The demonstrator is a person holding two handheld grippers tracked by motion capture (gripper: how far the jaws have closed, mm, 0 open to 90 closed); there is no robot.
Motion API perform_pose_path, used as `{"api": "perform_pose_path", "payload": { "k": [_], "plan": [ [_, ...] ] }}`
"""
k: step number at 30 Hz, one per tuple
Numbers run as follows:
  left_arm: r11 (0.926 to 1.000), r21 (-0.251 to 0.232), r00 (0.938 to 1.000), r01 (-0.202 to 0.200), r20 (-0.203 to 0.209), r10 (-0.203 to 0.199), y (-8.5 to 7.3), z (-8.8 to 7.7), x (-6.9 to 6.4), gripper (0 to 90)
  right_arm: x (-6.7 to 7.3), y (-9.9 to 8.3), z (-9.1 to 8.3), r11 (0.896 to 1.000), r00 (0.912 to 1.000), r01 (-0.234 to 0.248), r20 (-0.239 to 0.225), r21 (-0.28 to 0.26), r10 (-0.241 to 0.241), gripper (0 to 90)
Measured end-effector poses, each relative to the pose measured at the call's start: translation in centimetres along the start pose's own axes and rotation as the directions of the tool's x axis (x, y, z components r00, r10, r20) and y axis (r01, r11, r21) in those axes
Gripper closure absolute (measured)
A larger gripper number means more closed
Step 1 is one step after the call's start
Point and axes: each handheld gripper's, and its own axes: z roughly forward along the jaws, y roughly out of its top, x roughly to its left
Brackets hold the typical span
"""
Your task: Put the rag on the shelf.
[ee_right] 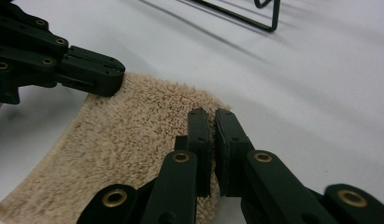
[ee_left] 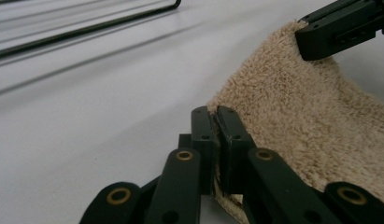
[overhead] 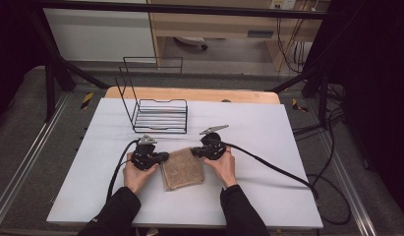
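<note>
Towel (overhead: 183,168), beige, folded, flat on white counter (overhead: 268,147), just in front of wire rack (overhead: 158,116). Left gripper (ee_left: 216,122) fingers clamped on towel's far left corner. Right gripper (ee_right: 213,126) fingers clamped on far right corner.

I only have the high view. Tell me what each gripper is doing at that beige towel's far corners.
Observer: The left gripper has its jaws shut on the towel; its own view shows the near-left edge pinched between the pads.
Operator: Now the right one.
Observer: The right gripper is also shut on the towel; terry pile shows between its pads.
Operator: Check the wire rack.
Observer: The wire rack stands apart from the towel, with bare table between them.
</note>
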Motion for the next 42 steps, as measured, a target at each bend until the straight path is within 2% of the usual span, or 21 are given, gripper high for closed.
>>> {"api": "perform_pose_path", "payload": {
  "k": [8, 16, 23, 30, 42],
  "plan": [
    [0.9984, -0.053, 0.9997, -0.019, 0.016, 0.02, 0.3, -1.4, -0.5, 86.1, 0.9, 0.1, -1.6, 0.999, 0.9997, 0.026, 0.0, -0.044, -0.026, 86.2],
    [0.9962, -0.08, 0.9992, -0.036, 0.015, 0.038, 0.5, -2.7, -1.2, 86.1, 1.7, 0.0, -2.8, 0.995, 0.9992, 0.04, -0.003, -0.092, -0.04, 86.2],
    [0.9944, -0.095, 0.9987, -0.046, 0.016, 0.048, 0.6, -3.3, -1.8, 86.1, 2.3, -0.2, -3.8, 0.991, 0.9976, 0.069, -0.001, -0.115, -0.069, 86.3],
    [0.992, -0.112, 0.9981, -0.058, 0.015, 0.06, 0.8, -3.9, -2.4, 86.1, 2.8, -0.2, -4.7, 0.988, 0.9971, 0.075, 0.003, -0.137, -0.075, 86.4],
    [0.9835, -0.162, 0.9964, -0.081, 0.012, 0.084, 1.5, -5.7, -3.1, 86.1, 4.0, 0.3, -6.6, 0.975, 0.9937, 0.112, 0.014, -0.193, -0.111, 86.4]
  ]
}}
